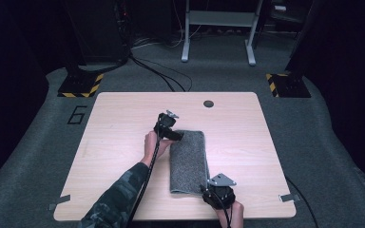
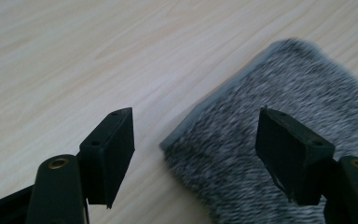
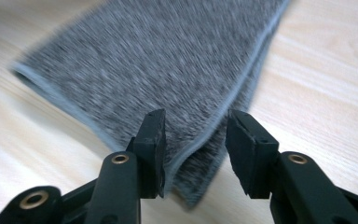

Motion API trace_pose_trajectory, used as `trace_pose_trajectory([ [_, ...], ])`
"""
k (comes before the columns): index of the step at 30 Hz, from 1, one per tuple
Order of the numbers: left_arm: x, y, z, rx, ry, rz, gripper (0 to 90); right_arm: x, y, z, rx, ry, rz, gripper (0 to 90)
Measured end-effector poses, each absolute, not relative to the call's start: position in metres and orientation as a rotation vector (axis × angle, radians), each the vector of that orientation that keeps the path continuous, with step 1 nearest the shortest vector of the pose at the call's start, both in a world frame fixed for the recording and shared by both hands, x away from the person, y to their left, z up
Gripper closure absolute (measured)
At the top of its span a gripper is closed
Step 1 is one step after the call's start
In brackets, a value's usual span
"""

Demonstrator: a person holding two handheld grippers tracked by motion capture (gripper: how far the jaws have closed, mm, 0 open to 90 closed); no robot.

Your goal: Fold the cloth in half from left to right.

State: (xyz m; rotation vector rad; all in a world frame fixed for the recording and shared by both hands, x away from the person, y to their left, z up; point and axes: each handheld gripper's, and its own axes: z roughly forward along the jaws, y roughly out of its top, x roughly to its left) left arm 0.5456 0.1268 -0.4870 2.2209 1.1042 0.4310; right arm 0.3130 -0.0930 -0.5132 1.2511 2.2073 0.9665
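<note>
At the table's near edge, the right gripper (image 1: 208, 189) is hovering with jaws parted around the near corner of a folded grey towel (image 1: 188, 159), not pinching it. The towel is lying lengthwise mid-table (image 1: 123, 109). Farther off, the left gripper (image 1: 178, 135) is standing open over the towel's far corner.

**Folded towel at mid-bench, a gripper at each end**

The folded towel (image 1: 188, 161) lies lengthwise on the bench (image 1: 119, 128). The left gripper (image 1: 177, 136) sits at its far left corner, the right gripper (image 1: 204, 190) at its near right corner, by the bench's front edge.
</note>
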Motion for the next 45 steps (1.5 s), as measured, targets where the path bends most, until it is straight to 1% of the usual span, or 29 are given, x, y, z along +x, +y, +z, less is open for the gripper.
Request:
trace_pose_trajectory([
  [1, 0.548, 0.13, -0.494, 2.226, 1.138, 0.454, 28.7, 0.315, -0.095, -0.517, 1.246, 2.213, 0.961, 59.8],
  [4, 0.553, 0.133, -0.499, 2.238, 1.161, 0.459, 29.1, 0.315, -0.095, -0.52, 1.244, 2.225, 0.953, 64.4],
  [5, 0.555, 0.134, -0.502, 2.234, 1.169, 0.457, 29.1, 0.315, -0.095, -0.52, 1.244, 2.225, 0.953, 64.4],
  [7, 0.559, 0.137, -0.507, 2.234, 1.18, 0.468, 28.9, 0.314, -0.093, -0.521, 1.23, 2.231, 0.959, 69.7],
  [10, 0.562, 0.14, -0.51, 2.206, 1.194, 0.463, 28.4, 0.318, -0.091, -0.522, 1.22, 2.235, 0.975, 72.1],
  [15, 0.564, 0.149, -0.51, 2.166, 1.221, 0.452, 27.1, 0.328, -0.088, -0.522, 1.245, 2.241, 1.0, 73.1],
  [20, 0.552, 0.159, -0.504, 2.145, 1.198, 0.422, 24.7, 0.331, -0.086, -0.522, 1.224, 2.258, 0.992, 73.2],
  [23, 0.539, 0.165, -0.498, 2.114, 1.172, 0.382, 23.9, 0.332, -0.086, -0.521, 1.248, 2.261, 1.002, 70.4],
  [26, 0.529, 0.169, -0.495, 2.108, 1.144, 0.358, 23.4, 0.338, -0.091, -0.518, 1.258, 2.281, 1.051, 59.2],
  [27, 0.526, 0.171, -0.494, 2.104, 1.14, 0.349, 23.3, 0.339, -0.091, -0.517, 1.271, 2.282, 1.058, 57.5],
  [28, 0.523, 0.172, -0.493, 2.094, 1.137, 0.339, 22.9, 0.346, -0.093, -0.512, 1.261, 2.278, 1.072, 52.3],
  [30, 0.521, 0.173, -0.492, 2.102, 1.126, 0.332, 22.5, 0.349, -0.093, -0.509, 1.265, 2.275, 1.075, 52.1],
  [32, 0.517, 0.173, -0.49, 2.092, 1.123, 0.321, 22.2, 0.356, -0.094, -0.503, 1.253, 2.268, 1.082, 49.0],
  [36, 0.505, 0.171, -0.488, 2.093, 1.093, 0.318, 22.0, 0.375, -0.095, -0.494, 1.261, 2.257, 1.089, 47.3],
  [45, 0.49, 0.17, -0.496, 2.12, 1.072, 0.284, 21.6, 0.391, -0.093, -0.488, 1.256, 2.243, 1.086, 45.0],
])
